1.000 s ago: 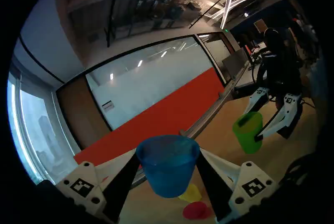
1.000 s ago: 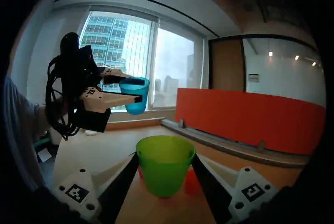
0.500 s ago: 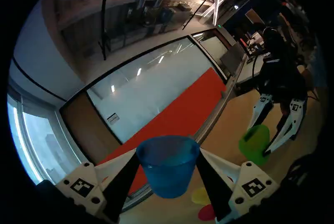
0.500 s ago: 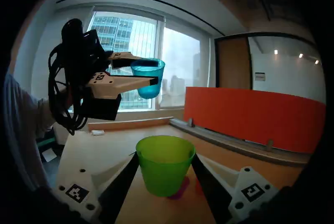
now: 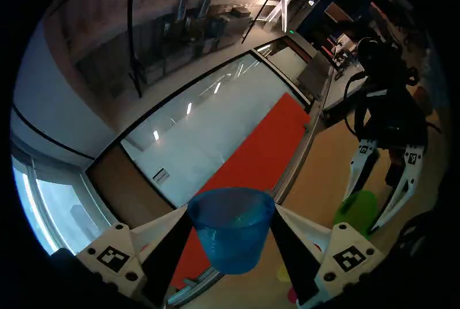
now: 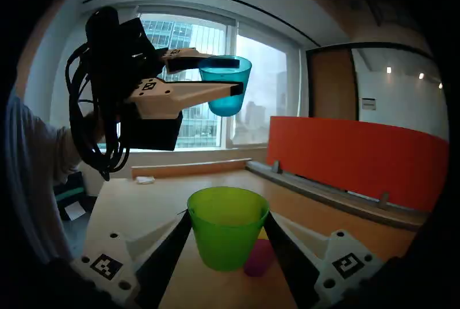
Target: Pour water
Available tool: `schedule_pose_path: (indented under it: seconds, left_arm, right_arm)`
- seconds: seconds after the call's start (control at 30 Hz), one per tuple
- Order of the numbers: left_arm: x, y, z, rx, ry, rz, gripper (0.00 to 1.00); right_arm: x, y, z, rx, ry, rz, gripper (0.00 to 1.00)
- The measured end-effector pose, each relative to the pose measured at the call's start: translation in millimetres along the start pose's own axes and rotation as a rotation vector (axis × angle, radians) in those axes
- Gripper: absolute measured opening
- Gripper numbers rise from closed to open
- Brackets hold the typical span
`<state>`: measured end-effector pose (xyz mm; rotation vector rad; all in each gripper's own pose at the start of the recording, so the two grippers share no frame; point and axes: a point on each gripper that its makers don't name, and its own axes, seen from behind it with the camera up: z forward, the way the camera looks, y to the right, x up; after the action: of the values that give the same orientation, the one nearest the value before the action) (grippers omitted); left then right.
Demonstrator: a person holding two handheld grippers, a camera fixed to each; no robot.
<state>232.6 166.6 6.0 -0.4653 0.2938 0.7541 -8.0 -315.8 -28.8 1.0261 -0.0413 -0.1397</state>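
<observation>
Blue cup is clenched upright in the left claw, high above the green cup, which is gripped upright by the right claw. Lowering toward the green cup's rim is judged necessary before tipping.

The translucent blue plastic cup contrasts with the lime-green plastic cup; white gripper fingers bear black-and-white square markers.
</observation>
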Motion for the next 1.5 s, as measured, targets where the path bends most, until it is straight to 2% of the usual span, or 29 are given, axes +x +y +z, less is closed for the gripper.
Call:
schedule_pose_path:
  seconds: [0.6,1.5]
  left_arm:
    - [17,-1.1,1.7,0.007,0.029,0.090,0.87]
    - [35,3.5,4.6,0.012,0.057,0.260,0.87]
  right_arm:
    - [-4,-14,8.9,0.036,-0.006,0.005,0.91]
    - [0,-15,9.3,0.043,0.001,0.000,0.90]
